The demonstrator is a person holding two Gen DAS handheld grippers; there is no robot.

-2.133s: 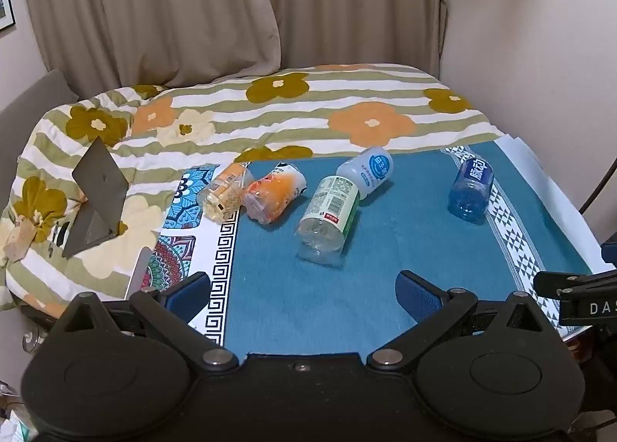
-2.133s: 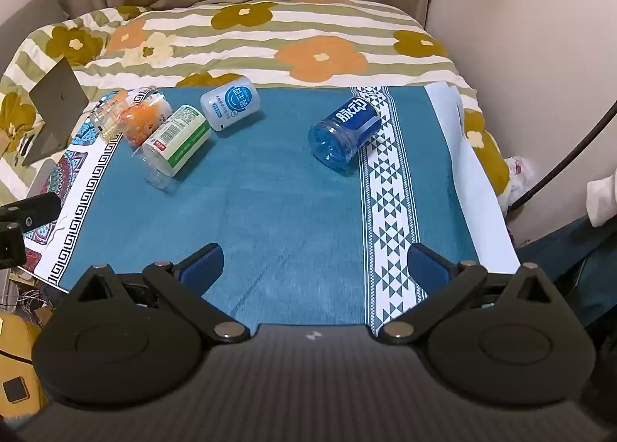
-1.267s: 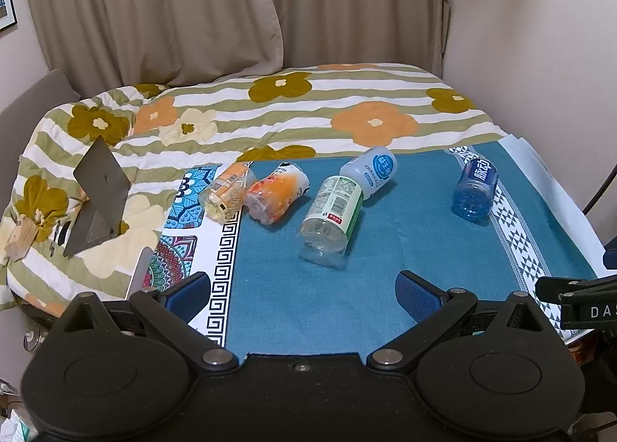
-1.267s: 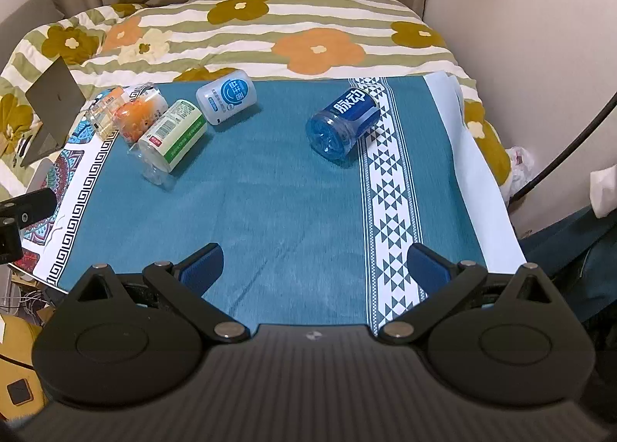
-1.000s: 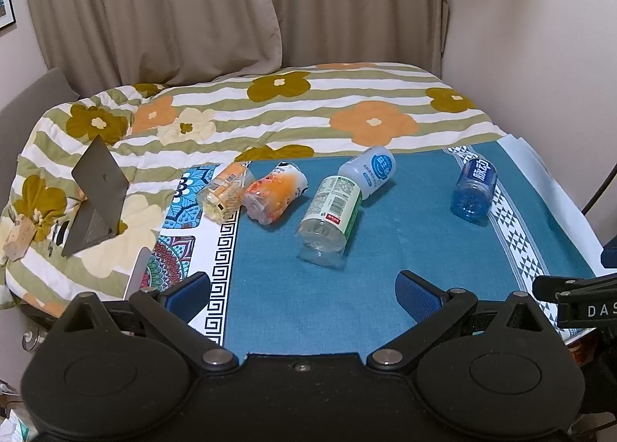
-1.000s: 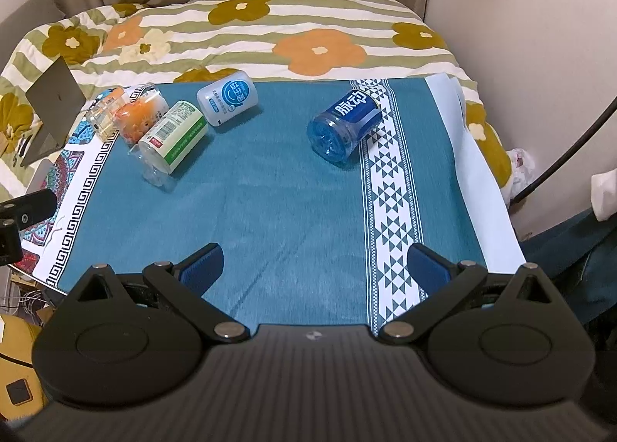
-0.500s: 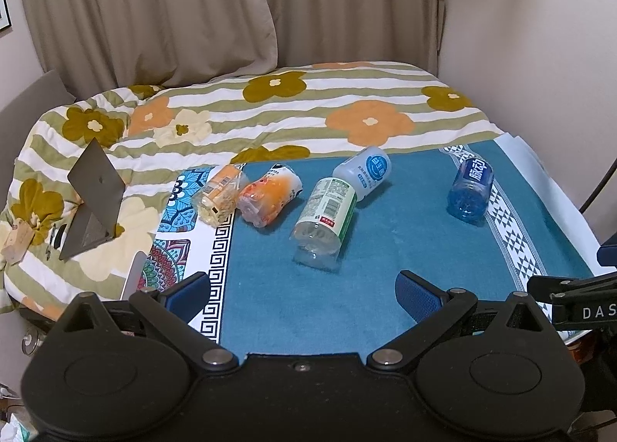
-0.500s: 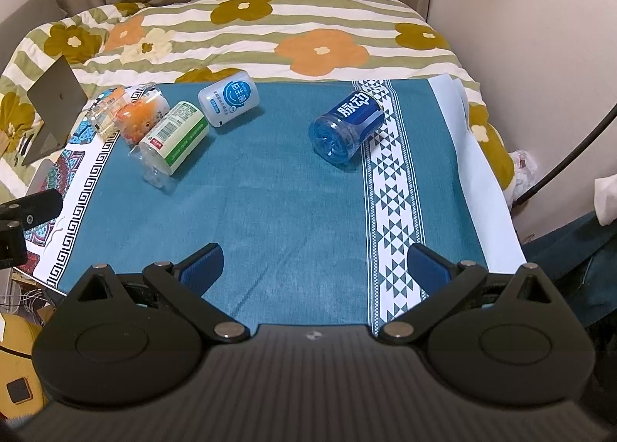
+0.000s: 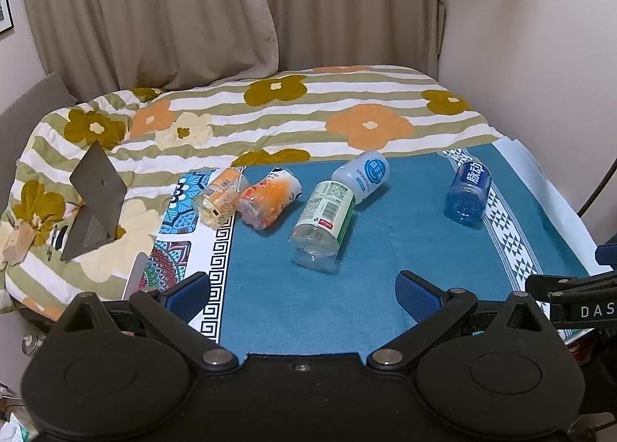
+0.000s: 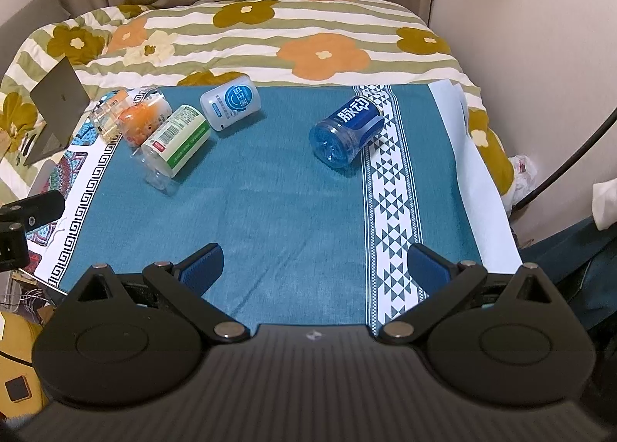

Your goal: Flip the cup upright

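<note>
Several cups lie on their sides on a teal cloth (image 9: 385, 249) (image 10: 270, 210). A blue cup (image 9: 467, 190) (image 10: 349, 129) lies at the right. A white-blue cup (image 9: 362, 174) (image 10: 230, 102), a green-label clear cup (image 9: 323, 224) (image 10: 175, 141), an orange cup (image 9: 268, 197) (image 10: 144, 116) and a yellow clear cup (image 9: 219, 197) (image 10: 108, 114) lie in a row to the left. My left gripper (image 9: 302, 293) is open and empty near the cloth's front edge. My right gripper (image 10: 314, 264) is open and empty, well short of the blue cup.
A flowered striped quilt (image 9: 308, 114) covers the bed behind the cloth. A grey tablet stand (image 9: 94, 197) sits at the left. A patterned mat (image 9: 181, 241) lies under the cloth's left edge. A wall (image 10: 540, 37) is close on the right.
Both views shifted only slightly. No cup moved and both grippers stayed open.
</note>
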